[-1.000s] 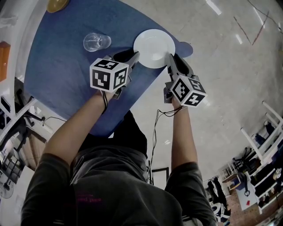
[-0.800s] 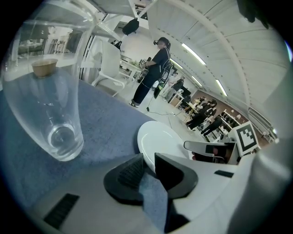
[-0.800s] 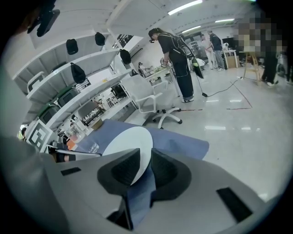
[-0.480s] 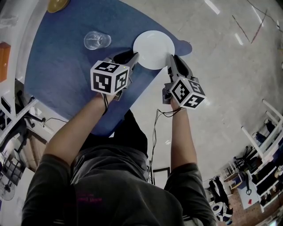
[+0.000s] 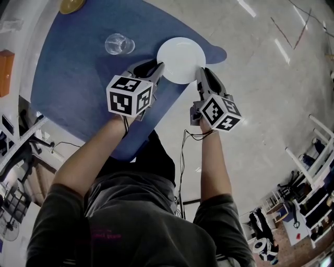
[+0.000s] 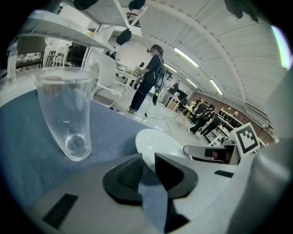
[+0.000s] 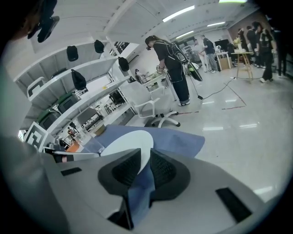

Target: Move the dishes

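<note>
Two grippers on one plate. Your left gripper [image 5: 158, 67] and right gripper [image 5: 201, 74] sit on opposite sides of the white plate [image 5: 180, 56], the left one on its near-left rim, the right one on its near-right rim. The plate is at the right edge of the blue tabletop [image 5: 78, 83], close to the far right corner. You can't tell from these views whether it rests on the tabletop or is just off it.

Left gripper view: your jaws have just been closing. They now stand close together, with the plate's rim running into the narrow gap and the pads pressing it from both sides. Right gripper view: same story, jaws have just been closing, narrow gap, white rim caught between the ribbed pads. So both are clamped on the plate.

A clear glass [image 5: 119, 44] stands upright on the tabletop, left of the plate and apart from it, beyond your left gripper's marker cube [image 5: 129, 95]. The right marker cube [image 5: 219, 112] hangs over the floor [image 5: 261, 78], off the tabletop's right edge. A yellow round thing [image 5: 70, 5] sits at the far edge, cut off by the frame, can't say what it is. The background of the gripper views shows a standing person [image 6: 150, 77] in dark clothes, white shelves [image 7: 91, 68] and an office chair [image 7: 162, 114].
</note>
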A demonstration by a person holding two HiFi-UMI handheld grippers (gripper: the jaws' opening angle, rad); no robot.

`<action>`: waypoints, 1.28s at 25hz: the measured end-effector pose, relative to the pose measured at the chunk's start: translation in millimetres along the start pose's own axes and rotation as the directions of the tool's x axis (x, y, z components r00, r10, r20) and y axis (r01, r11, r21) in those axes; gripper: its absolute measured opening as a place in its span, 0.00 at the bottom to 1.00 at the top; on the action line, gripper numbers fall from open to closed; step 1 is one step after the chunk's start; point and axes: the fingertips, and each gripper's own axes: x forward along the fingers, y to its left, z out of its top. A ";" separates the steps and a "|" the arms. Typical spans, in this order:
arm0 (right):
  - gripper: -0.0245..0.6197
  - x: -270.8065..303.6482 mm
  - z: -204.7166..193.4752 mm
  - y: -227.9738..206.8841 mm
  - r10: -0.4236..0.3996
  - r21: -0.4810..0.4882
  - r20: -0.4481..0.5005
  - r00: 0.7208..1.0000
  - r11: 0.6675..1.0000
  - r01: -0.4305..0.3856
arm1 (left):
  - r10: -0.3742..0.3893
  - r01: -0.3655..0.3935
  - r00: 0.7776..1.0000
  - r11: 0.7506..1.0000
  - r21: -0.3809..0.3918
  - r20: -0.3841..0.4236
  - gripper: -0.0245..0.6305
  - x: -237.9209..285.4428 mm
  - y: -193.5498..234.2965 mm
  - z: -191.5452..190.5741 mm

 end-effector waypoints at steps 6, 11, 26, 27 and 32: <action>0.14 -23.7 6.9 18.2 -0.020 0.012 0.059 0.998 1.000 0.020 | -0.029 0.027 0.998 0.999 0.028 0.054 0.15 -24.7 -11.3 12.9; 0.14 -50.5 20.3 35.0 -0.037 0.003 0.120 0.992 0.999 0.037 | -0.057 0.053 0.994 0.998 0.042 0.098 0.15 -47.4 -25.8 23.4; 0.14 -124.2 31.6 115.7 -0.054 -0.023 0.238 0.970 0.998 0.061 | -0.117 0.103 0.971 0.992 0.074 0.209 0.15 -147.9 -48.0 46.3; 0.14 -126.7 31.8 122.3 -0.052 -0.024 0.244 0.968 0.998 0.059 | -0.118 0.104 0.969 0.992 0.075 0.216 0.15 -154.9 -46.9 47.2; 0.14 -133.6 28.3 160.1 -0.032 -0.039 0.257 0.966 0.998 0.043 | -0.115 0.100 0.963 0.992 0.073 0.244 0.15 -193.3 -34.5 48.6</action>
